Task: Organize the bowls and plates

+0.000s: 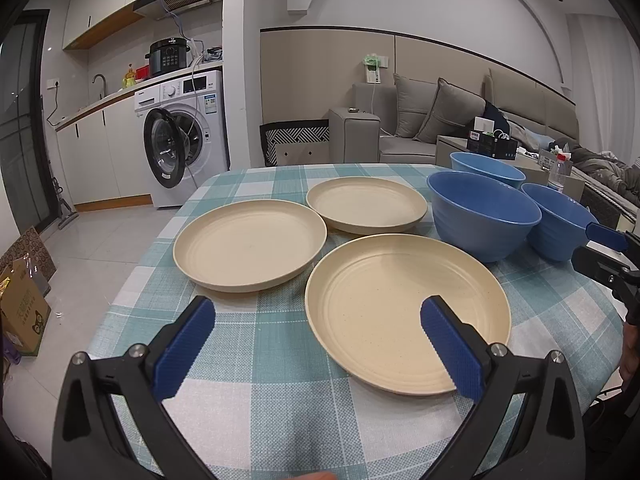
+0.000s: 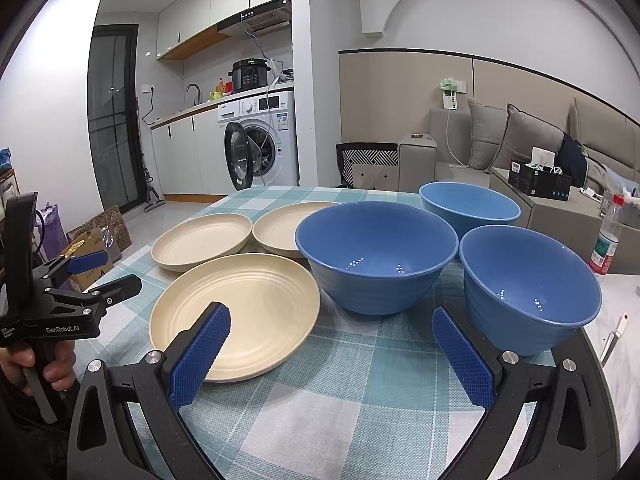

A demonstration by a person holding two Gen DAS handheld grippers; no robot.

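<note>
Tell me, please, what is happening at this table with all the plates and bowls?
A person holds a two-finger gripper in each hand over a checked tablecloth. Both the left gripper and the right gripper are open and hold nothing. Three cream plates lie separately on the left side, and three blue bowls stand upright on the right. Nothing is stacked yet, so the sorting seems not to have begun.
</note>
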